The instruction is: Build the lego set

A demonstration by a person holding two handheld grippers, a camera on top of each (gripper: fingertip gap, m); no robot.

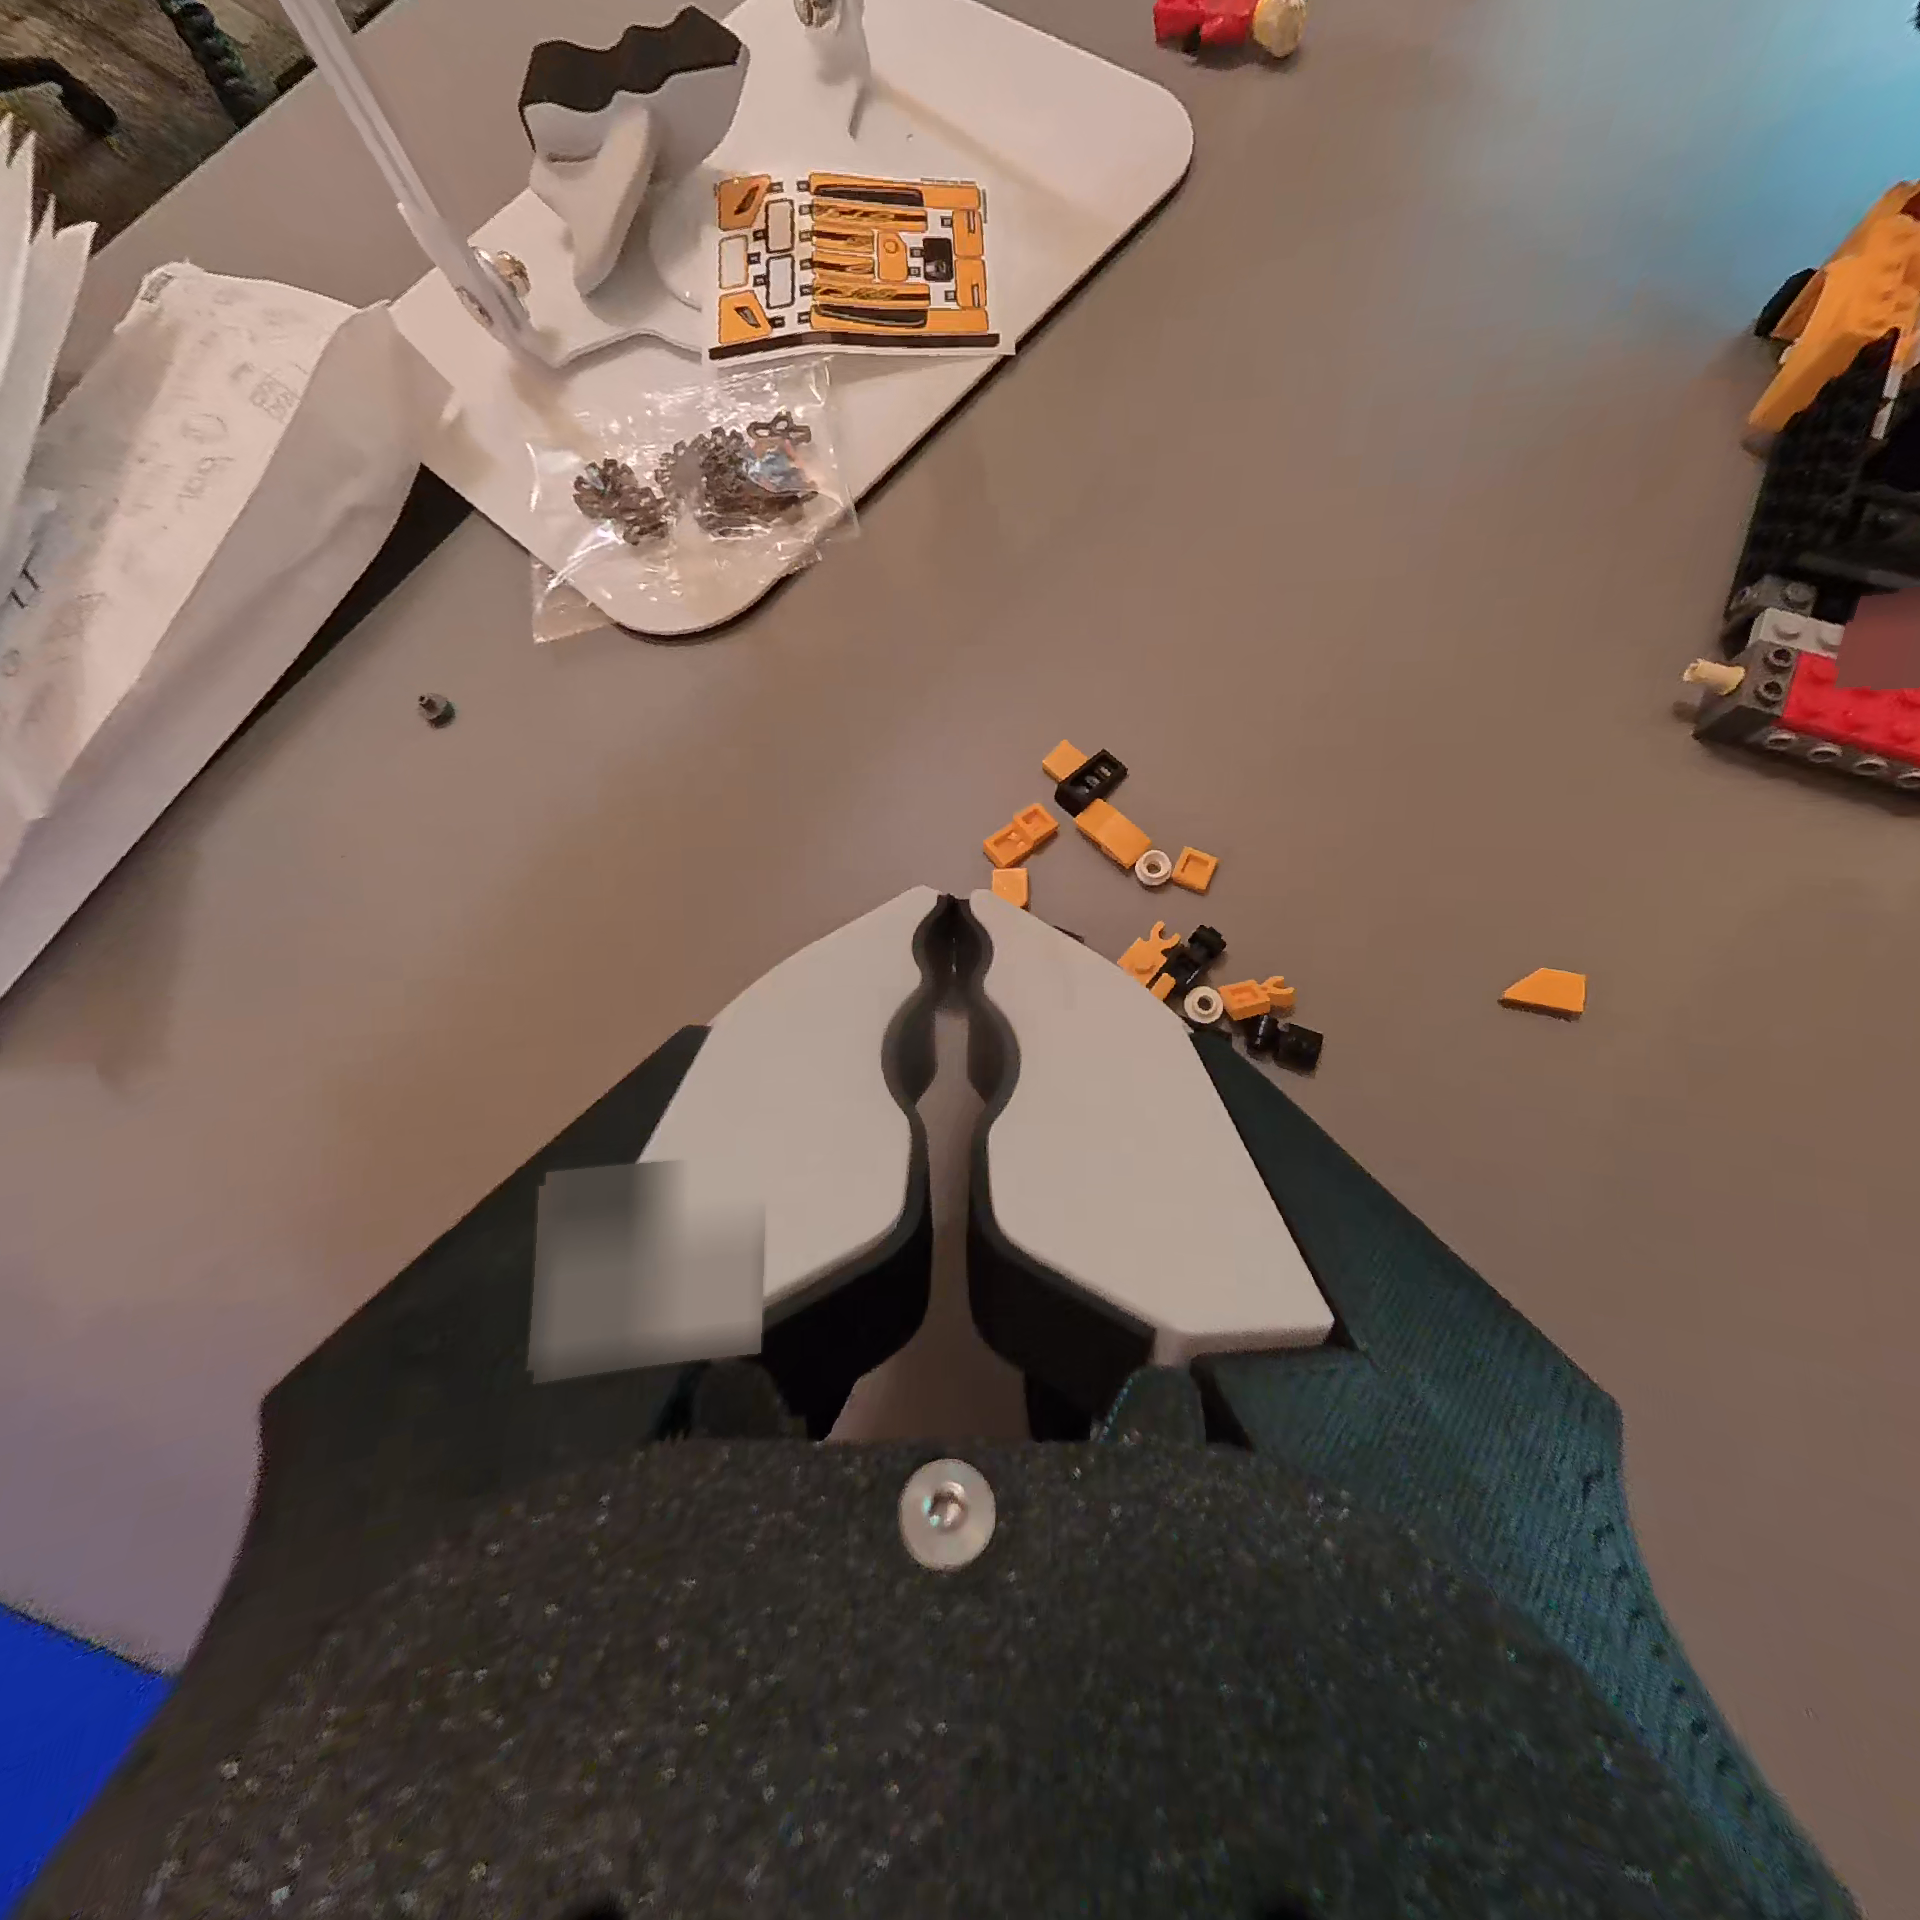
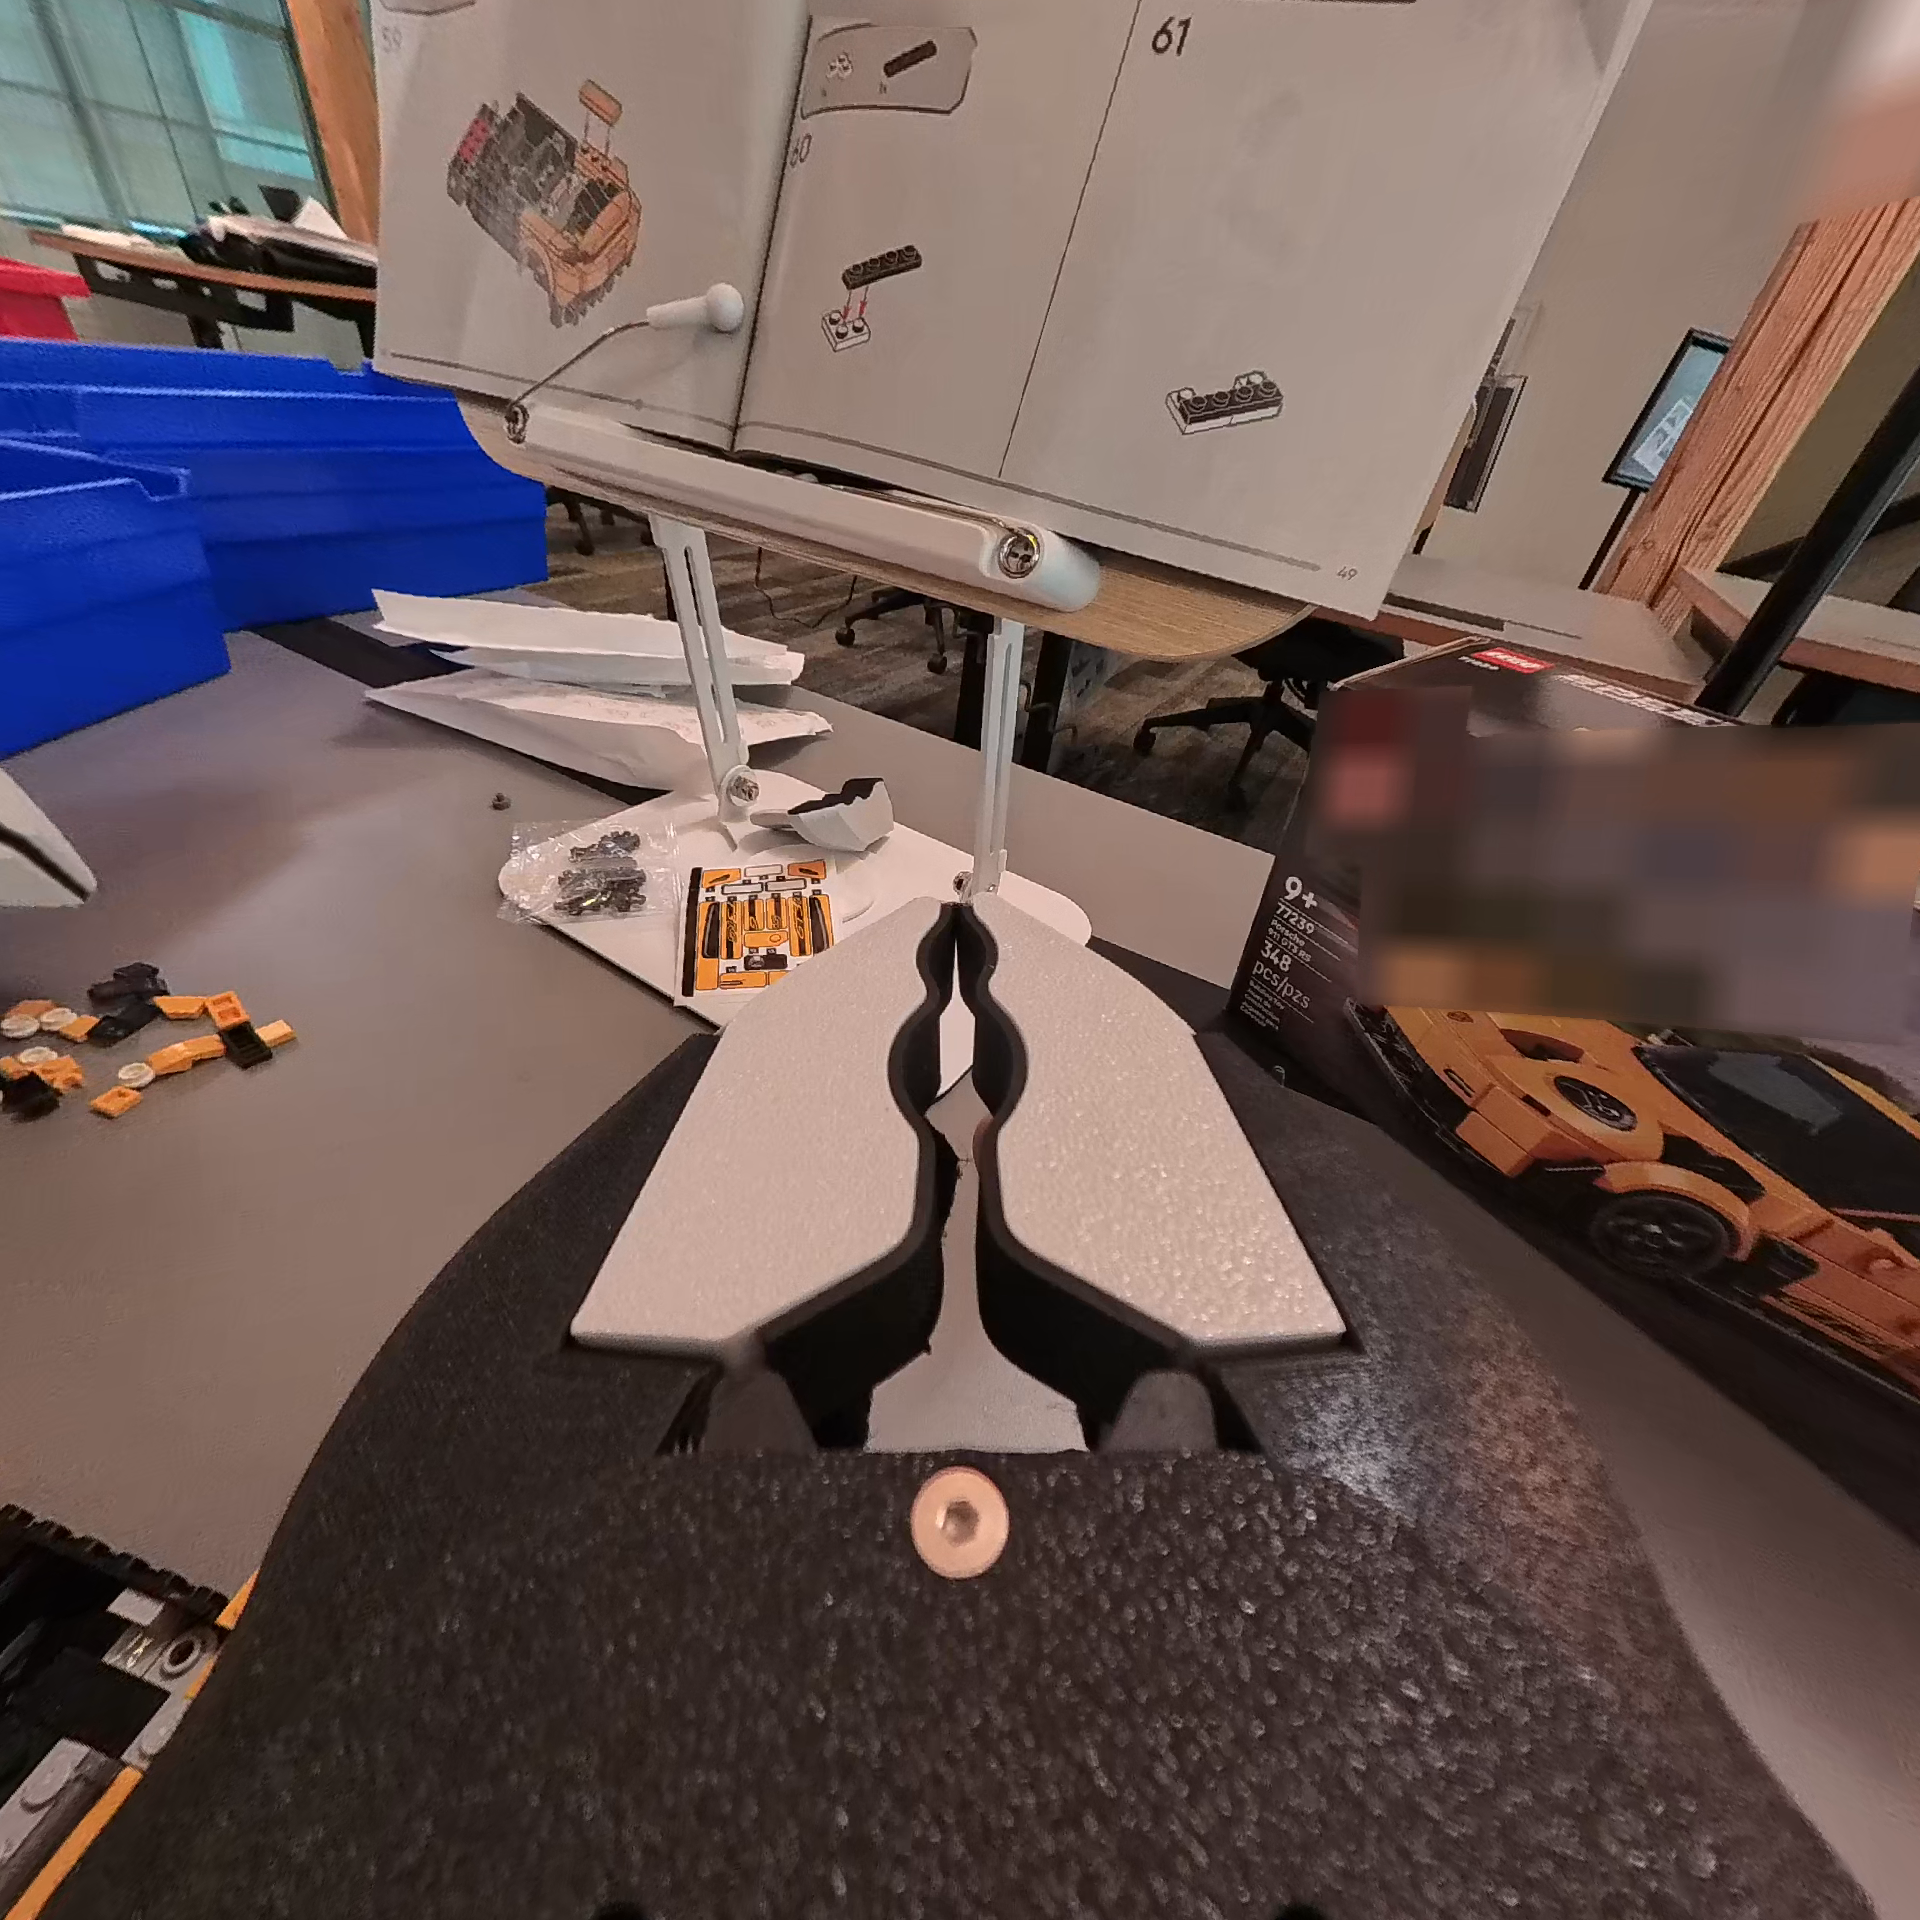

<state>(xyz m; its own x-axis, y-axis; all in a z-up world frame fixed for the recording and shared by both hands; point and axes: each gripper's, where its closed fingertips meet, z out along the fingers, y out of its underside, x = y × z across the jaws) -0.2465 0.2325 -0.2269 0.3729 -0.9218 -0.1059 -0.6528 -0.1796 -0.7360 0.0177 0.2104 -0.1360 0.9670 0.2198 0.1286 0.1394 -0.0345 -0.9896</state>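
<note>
My left gripper is shut, its tips pressed together with nothing between them. It hovers just left of a scatter of small orange, black and white Lego pieces on the grey table. A lone orange wedge piece lies to the right. The partly built orange, black and red model stands at the right edge. My right gripper is shut and empty, raised above the table and facing the open instruction booklet on its stand. The loose pieces show at the left of the right wrist view, and the model at the bottom left.
A sticker sheet and a clear bag of dark parts lie on the white stand base. White paper bags lie at the left. The set's box stands at the right, blue bins at the back left. Across from one pair of fingers to the other is roughly 30 cm. The model is about 20 cm from both grippers' fingertips.
</note>
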